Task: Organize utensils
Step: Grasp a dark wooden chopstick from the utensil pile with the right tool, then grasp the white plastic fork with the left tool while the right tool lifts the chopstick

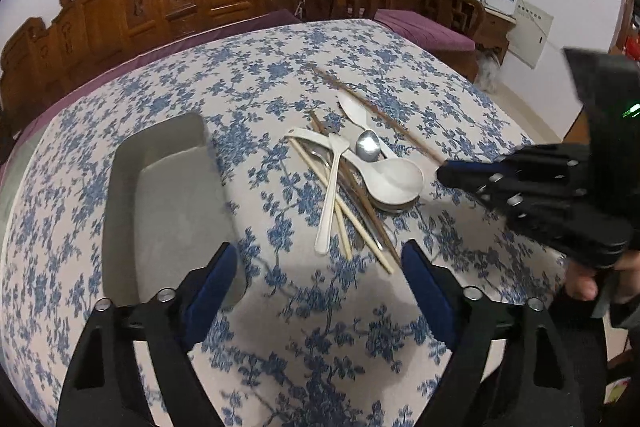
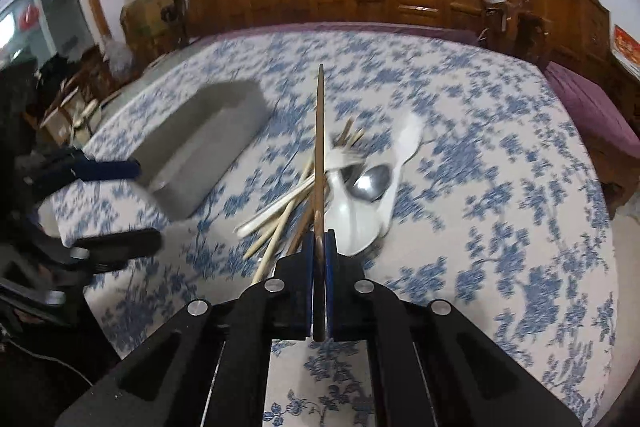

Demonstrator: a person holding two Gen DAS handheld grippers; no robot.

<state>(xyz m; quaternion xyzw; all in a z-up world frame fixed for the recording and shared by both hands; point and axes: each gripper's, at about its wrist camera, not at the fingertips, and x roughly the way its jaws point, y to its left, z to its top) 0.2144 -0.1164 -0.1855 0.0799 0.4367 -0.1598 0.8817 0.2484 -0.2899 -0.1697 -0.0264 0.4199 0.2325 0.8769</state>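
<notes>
The right gripper (image 2: pixel 319 247), tilting downward, is clamping its jaws on a brown chopstick (image 2: pixel 319 147) above the utensil pile (image 1: pixel 352 179) at the worktop's (image 1: pixel 280 327) middle, while the left gripper (image 1: pixel 320 267), whose jaws are standing apart and empty, is hovering beside the grey tray (image 1: pixel 168 195).

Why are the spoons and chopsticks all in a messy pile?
They have not been sorted yet. White plastic spoons, a shiny metal spoon and wooden chopsticks lie criss-crossed on the blue-flowered tablecloth, beside the grey rectangular tray. The right tongs grip one dark brown chopstick.
</notes>
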